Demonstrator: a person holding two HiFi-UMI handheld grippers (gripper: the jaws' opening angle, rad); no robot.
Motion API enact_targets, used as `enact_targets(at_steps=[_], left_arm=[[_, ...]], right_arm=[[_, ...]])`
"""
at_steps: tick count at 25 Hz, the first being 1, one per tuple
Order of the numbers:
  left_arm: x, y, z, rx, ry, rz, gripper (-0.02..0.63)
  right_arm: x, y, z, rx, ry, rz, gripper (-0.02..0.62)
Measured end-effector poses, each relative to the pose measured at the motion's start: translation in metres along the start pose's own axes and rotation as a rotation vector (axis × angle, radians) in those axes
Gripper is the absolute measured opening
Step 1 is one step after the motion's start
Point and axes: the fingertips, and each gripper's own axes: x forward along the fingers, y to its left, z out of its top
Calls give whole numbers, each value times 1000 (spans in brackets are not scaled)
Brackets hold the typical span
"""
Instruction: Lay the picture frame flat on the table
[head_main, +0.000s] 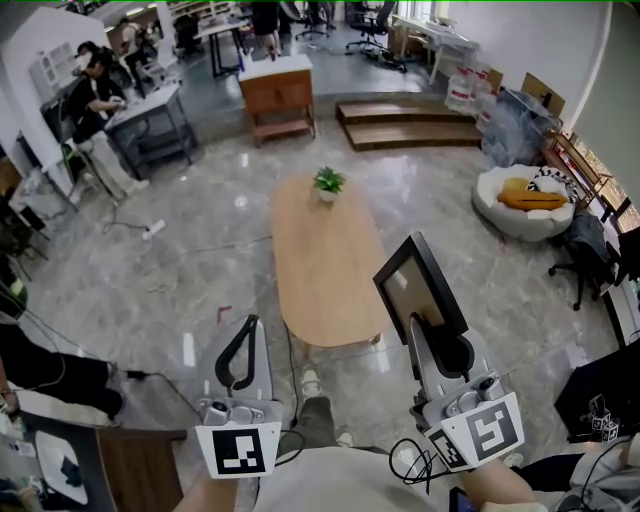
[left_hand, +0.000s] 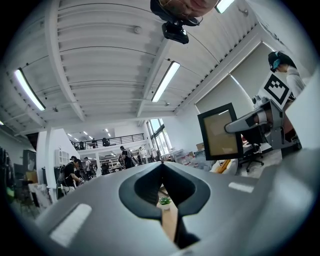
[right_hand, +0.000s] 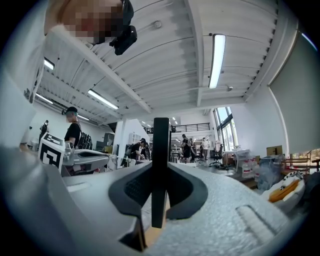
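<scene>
While our right gripper (head_main: 432, 326) pinches the picture frame (head_main: 414, 283) by its edge short of the table (head_main: 330, 270), left gripper (head_main: 249, 333) closed and empty, we judge it stiff, light, breakable.

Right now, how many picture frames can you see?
1. The picture frame stands upright, clamped in the right gripper, just right of the wooden table. More may hide in far clutter.
</scene>
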Motion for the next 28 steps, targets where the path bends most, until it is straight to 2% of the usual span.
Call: enact_targets(at_steps=[16,28], left_arm=[[105,43,-41,-30,36,-29,20],[205,102,-76,2,53,-113,20]], right_arm=[[112,-35,-23,9,50,-8,46],[227,-57,-33,-12,97,-51,46]])
